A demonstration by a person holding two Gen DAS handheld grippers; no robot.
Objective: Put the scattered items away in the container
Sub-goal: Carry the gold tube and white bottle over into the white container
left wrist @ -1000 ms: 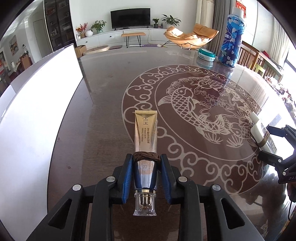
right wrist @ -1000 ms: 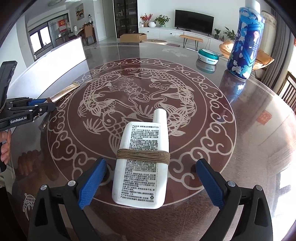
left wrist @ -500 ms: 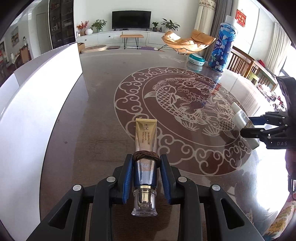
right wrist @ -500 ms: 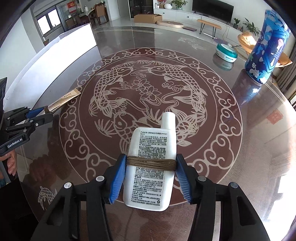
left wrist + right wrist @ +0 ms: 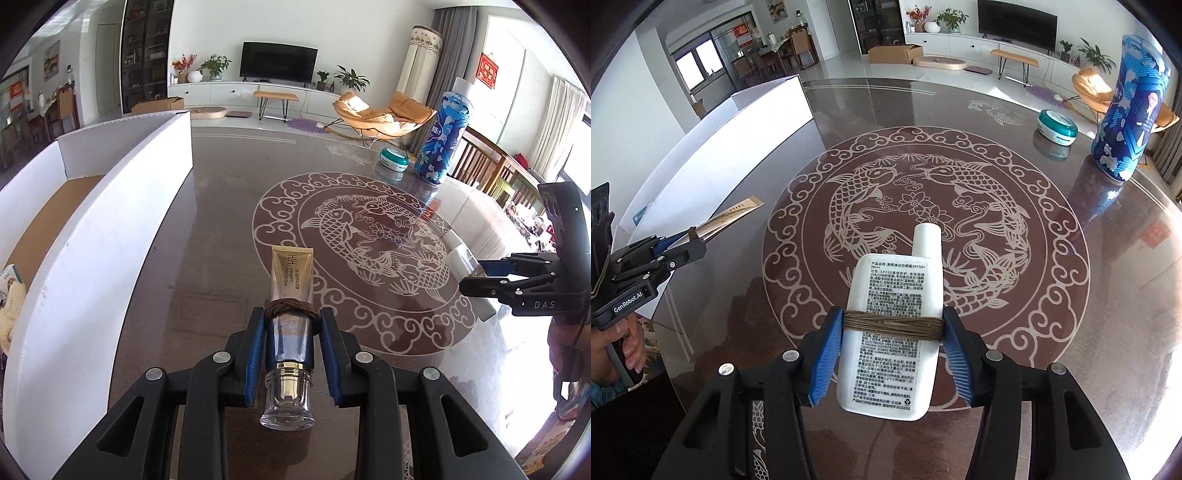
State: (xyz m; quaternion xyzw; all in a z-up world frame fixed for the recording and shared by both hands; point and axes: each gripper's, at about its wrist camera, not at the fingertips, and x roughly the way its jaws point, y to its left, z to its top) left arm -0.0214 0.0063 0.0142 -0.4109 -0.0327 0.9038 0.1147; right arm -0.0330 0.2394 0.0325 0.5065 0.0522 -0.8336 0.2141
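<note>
My left gripper (image 5: 290, 325) is shut on a gold cosmetic tube (image 5: 291, 275) with a clear cap and a twine band, held above the table. My right gripper (image 5: 892, 325) is shut on a flat white sunscreen bottle (image 5: 894, 332) with a twine band, also lifted above the table. The white cardboard box (image 5: 110, 229) stands at the left, its long wall beside the tube; a cream item lies inside at its near end. The box also shows in the right wrist view (image 5: 738, 147). Each gripper shows in the other's view, the right gripper (image 5: 480, 275) and the left gripper (image 5: 690, 238).
The round dark table (image 5: 1126, 295) has a koi pattern. A tall blue patterned bottle (image 5: 1130, 107) and a teal round tin (image 5: 1056, 125) stand at the far right side. Chairs stand beyond the right edge of the table.
My right gripper closed on the white bottle and lifted it. My left gripper rose with the tube, so the box's inside has come into view.
</note>
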